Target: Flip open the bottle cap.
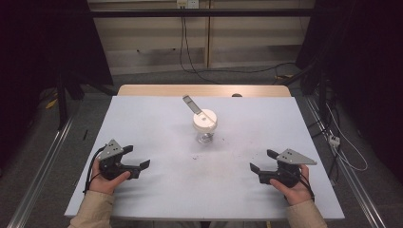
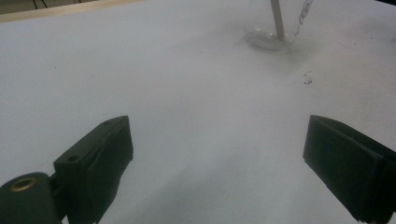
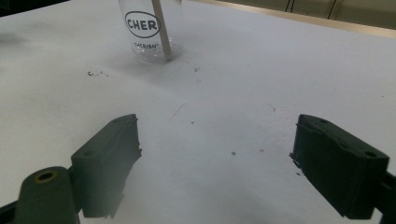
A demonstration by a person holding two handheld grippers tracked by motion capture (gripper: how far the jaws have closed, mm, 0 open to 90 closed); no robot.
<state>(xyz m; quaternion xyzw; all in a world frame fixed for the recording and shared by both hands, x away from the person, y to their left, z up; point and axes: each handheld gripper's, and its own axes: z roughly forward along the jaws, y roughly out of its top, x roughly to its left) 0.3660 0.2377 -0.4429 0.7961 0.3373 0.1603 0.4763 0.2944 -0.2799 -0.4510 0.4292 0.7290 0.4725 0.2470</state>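
A clear plastic cup (image 1: 205,127) with a white lid stands near the middle of the white table (image 1: 152,190); a flat stick (image 1: 192,105) leans out of it toward the far left. In the right gripper view the cup (image 3: 150,32) bears an oval "CHER" logo and the stick (image 3: 161,30) stands inside. Its base (image 2: 271,38) lies at the top of the left gripper view. My left gripper (image 1: 138,158) rests at the near left, open and holding nothing. My right gripper (image 1: 262,160) rests at the near right, open and holding nothing. Both point toward the cup.
Small dark specks (image 1: 197,156) dot the table in front of the cup. A wooden strip (image 1: 204,90) runs along the table's far edge. Cables (image 1: 342,142) and metal rails lie on the floor to either side.
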